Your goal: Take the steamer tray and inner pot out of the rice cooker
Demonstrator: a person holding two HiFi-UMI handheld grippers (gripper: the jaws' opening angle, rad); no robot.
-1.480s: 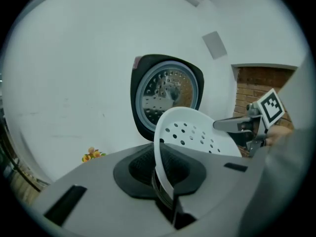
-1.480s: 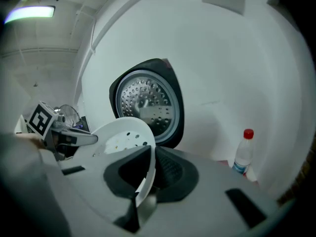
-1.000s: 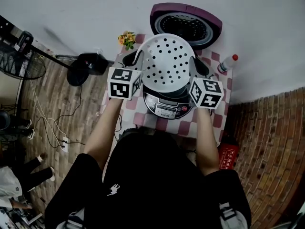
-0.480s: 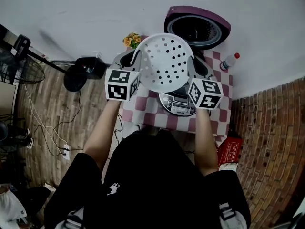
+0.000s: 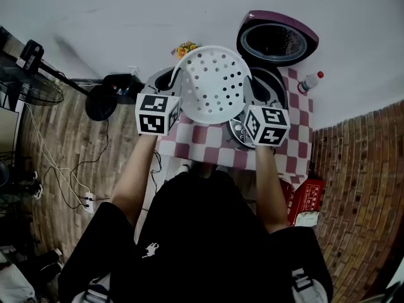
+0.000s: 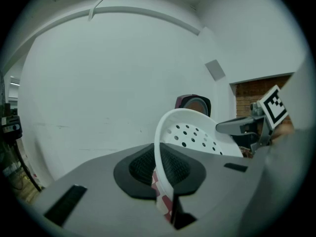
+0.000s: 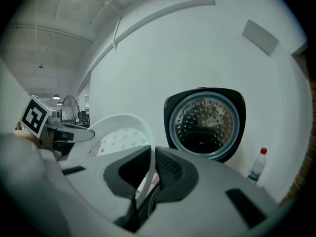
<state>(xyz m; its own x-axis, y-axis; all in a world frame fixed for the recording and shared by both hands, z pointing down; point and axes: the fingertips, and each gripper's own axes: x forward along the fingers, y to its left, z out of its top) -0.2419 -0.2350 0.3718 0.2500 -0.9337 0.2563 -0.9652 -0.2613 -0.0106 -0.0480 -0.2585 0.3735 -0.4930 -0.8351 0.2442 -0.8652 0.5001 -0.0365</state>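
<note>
while both grippers clamp it from opposite sides, the white steamer tray (image 5: 213,87) hangs in the air above the back half of the table (image 5: 208,141), clear of the red-and-white checked cloth. the left gripper (image 5: 172,81) has its jaws pressed nearly together on the tray's left rim; in the left gripper view the thin white rim (image 6: 159,147) runs straight between the dark ribbed pads (image 6: 143,164). the right gripper (image 5: 257,88) holds the opposite rim the same way, with only the tray's wall between its narrow jaws in the right gripper view (image 7: 152,169). the tray's perforated floor faces the head camera, its holes plain to see.

the rice cooker (image 5: 271,84) stands toward the table's back right corner, partly hidden behind the tray and the right gripper. its purple lid (image 5: 278,40) is swung up and open, showing a round metal inner plate (image 7: 205,125). a small bottle with a red cap (image 5: 310,82) stands at the back right corner, just beside the cooker. a little bunch of yellow flowers (image 5: 186,47) sits at the back edge, left of the cooker. a red box (image 5: 303,201) lies on the brick floor beside the table's right edge.
</note>
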